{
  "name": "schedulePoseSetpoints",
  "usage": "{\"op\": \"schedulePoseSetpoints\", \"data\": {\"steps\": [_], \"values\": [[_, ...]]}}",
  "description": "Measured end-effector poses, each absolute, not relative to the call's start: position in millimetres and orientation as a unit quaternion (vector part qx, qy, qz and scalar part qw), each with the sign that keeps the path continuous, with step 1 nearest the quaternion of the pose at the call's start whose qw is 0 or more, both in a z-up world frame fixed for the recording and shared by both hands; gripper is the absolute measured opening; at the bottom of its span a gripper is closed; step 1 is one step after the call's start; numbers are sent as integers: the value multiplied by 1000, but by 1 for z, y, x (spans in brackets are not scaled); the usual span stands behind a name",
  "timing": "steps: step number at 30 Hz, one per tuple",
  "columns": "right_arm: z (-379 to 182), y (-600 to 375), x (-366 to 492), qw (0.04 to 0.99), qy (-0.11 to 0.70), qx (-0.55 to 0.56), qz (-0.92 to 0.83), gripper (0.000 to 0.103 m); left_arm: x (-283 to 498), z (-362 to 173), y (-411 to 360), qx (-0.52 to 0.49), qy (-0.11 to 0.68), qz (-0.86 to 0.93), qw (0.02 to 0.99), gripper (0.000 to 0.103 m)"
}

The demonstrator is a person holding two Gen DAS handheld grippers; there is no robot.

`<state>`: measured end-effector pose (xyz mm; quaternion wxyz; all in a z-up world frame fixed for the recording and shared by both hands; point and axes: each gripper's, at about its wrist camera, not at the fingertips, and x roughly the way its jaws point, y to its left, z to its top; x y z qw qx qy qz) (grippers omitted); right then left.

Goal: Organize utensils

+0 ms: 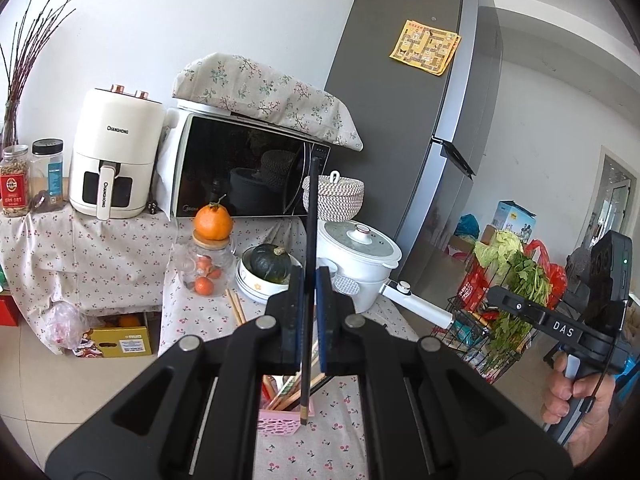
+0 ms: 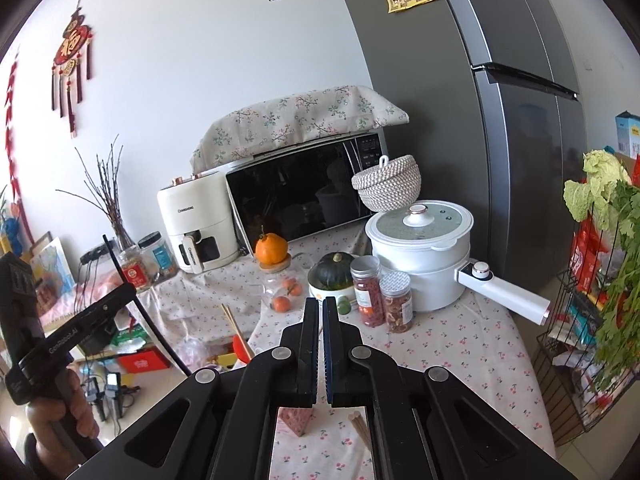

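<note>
Table (image 2: 460, 344): covered by a white cloth with small cherry print.
Back row: white air fryer (image 2: 192, 232), microwave (image 2: 304, 196), woven basket (image 2: 388, 184) — along the wall.
Middle: white lidded pot (image 2: 420, 248), dark green squash in a bowl (image 2: 334, 274), glass jar (image 2: 282, 286) topped by an orange (image 2: 272, 249), two spice jars (image 2: 380, 296).
Near edge: pink holder (image 1: 280, 420) with chopsticks — loose chopsticks (image 1: 236, 308) beside the glass jar.

Pink holder (image 1: 280, 420) mostly hidden behind left tool (image 1: 310, 276).
</note>
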<state>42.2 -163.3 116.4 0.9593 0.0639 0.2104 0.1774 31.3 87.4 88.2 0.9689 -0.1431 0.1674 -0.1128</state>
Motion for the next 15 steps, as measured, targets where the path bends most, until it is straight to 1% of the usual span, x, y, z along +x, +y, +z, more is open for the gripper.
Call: {"op": "schedulePoseSetpoints", "data": {"steps": [2,3,4,5,6,10,15], "values": [[115,-168,47,957,216,72,180,4,28,84,88,-148,175,-119,966,6],[110,-171,49,955,221,74,183,14,26,83,87,-147,179,-121,965,6],[102,-176,54,951,236,77,184,26,24,81,87,-146,182,-123,965,6],[91,-179,59,944,259,80,187,54,22,80,86,-143,184,-124,964,6],[78,-183,63,936,281,85,192,65,20,79,86,-141,185,-125,964,6],[26,-187,67,904,381,71,178,65,11,74,85,-140,196,-136,961,6],[-17,-190,42,880,448,47,151,65,6,66,78,-142,219,-156,953,6]]}}
